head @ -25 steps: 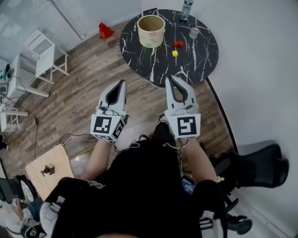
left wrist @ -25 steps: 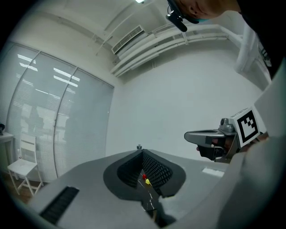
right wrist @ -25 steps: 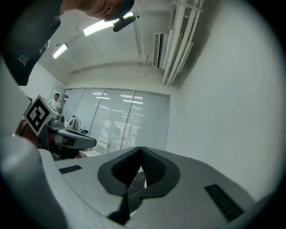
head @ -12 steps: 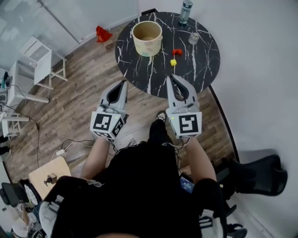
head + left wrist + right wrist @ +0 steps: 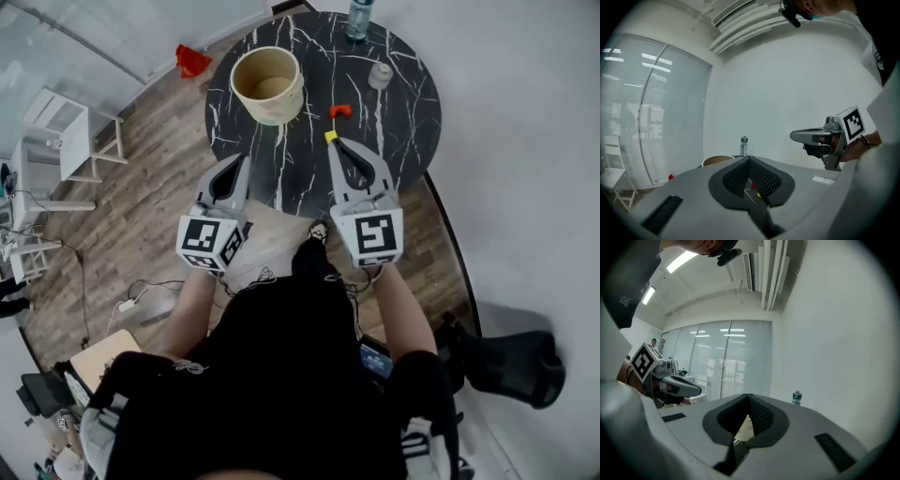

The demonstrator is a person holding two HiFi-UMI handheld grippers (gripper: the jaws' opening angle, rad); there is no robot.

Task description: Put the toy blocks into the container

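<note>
Approach stage. The left gripper [image 5: 241, 164] and right gripper [image 5: 336, 145] are clenched, empty, at the near edge of the table [image 5: 398, 117]. The yellow block [image 5: 330, 137] and red block [image 5: 339, 111] lie right of the container [image 5: 267, 84]. The right jaws must open first.

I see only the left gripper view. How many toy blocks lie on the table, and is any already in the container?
Observer: Two, a red block and a yellow block, both on the table; none shows inside the container.
Operator: Which gripper is nearer to them?
Observer: The right gripper; in the head view its tips are just beside the yellow block.
Operator: Does it hold something?
Observer: No, its jaws are together with nothing between them.
</note>
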